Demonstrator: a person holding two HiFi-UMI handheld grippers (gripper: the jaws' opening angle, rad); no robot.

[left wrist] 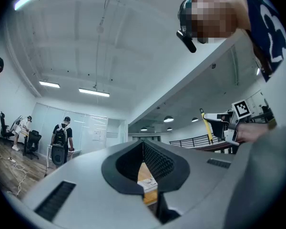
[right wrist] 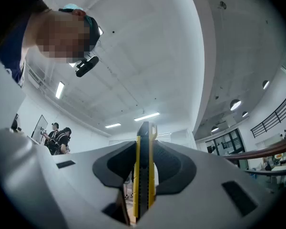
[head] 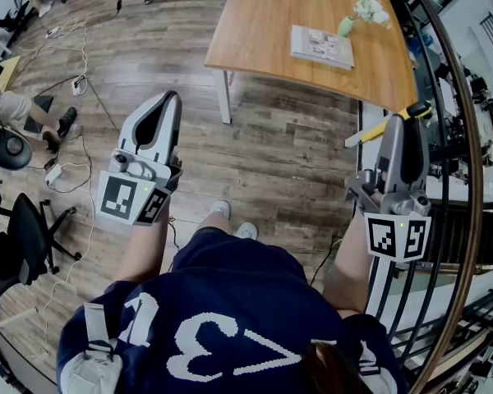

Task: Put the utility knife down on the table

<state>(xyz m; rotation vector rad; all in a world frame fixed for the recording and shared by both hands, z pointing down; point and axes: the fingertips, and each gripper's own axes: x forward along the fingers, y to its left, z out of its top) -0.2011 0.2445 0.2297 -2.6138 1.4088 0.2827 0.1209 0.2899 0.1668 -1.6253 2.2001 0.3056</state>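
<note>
**A:** Where is the utility knife (right wrist: pixel 144 175)?

**B:** It's clamped in the right gripper (head: pixel 405 123). The jaws press on its flat sides and the yellow body tilts upward, probably to keep it clear of the person's legs.

**A:** And the left gripper (head: pixel 168 101)?

**B:** Its jaws are together with nothing in them. It looks idle, since one claw is enough for the knife.

**A:** Is the table close?

**B:** No, the wooden table (head: pixel 263 23) is well ahead across the floor, with a booklet (head: pixel 321 46) on it. I'd say the knife still has to be carried over, and the bare wood beside the booklet suits the set-down.
</note>
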